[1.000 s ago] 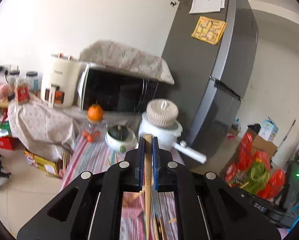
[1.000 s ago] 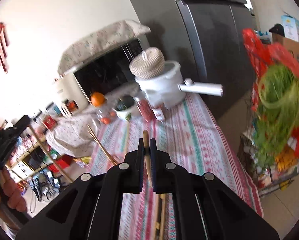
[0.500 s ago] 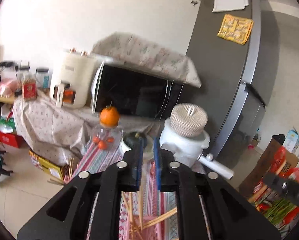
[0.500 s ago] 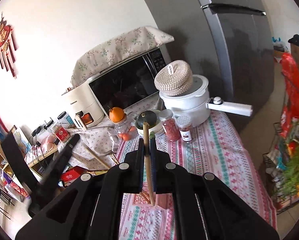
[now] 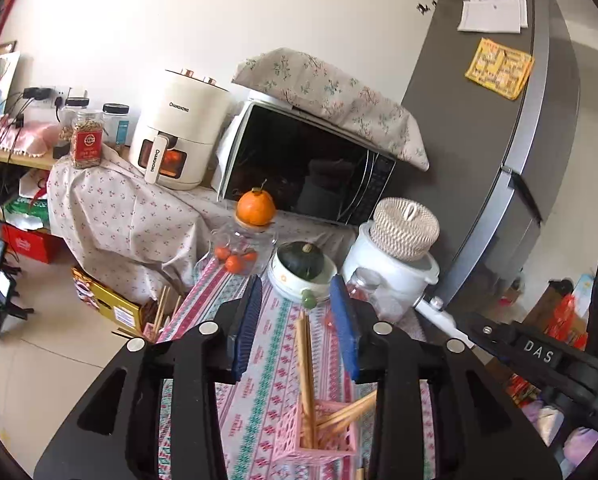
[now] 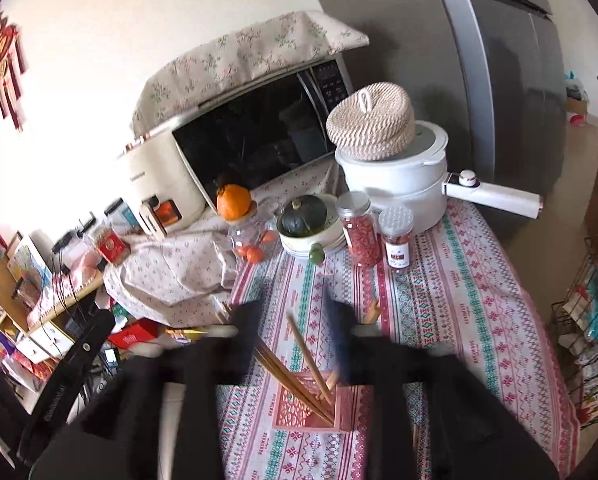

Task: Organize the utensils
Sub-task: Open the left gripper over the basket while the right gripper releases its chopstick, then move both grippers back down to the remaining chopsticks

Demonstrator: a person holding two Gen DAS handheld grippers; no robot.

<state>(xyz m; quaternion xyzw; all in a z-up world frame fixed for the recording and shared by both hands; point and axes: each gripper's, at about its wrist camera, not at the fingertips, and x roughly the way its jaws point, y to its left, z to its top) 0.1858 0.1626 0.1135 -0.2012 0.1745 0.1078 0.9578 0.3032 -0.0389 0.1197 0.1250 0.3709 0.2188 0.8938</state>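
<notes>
A pink lattice utensil holder (image 5: 319, 436) stands on the striped tablecloth and also shows in the right wrist view (image 6: 311, 408). Several wooden chopsticks (image 5: 305, 376) stand or lean inside it; in the right wrist view the chopsticks (image 6: 295, 364) lean to the left. My left gripper (image 5: 299, 320) is open and empty just above the holder. My right gripper (image 6: 295, 328) is open and empty, blurred by motion, also above the holder. The right gripper's body (image 5: 539, 356) shows at the right of the left wrist view.
Behind the holder stand a bowl with a green squash (image 6: 303, 220), two red spice jars (image 6: 359, 232), a white pot with a woven lid (image 6: 395, 160), and a glass jar topped by an orange (image 5: 255, 212). A microwave (image 5: 303, 168) and fridge (image 5: 499, 140) stand further back.
Both grippers have opened and let go of their chopsticks, which now stand in the pink holder. Both grippers have drawn back and up a little.
</notes>
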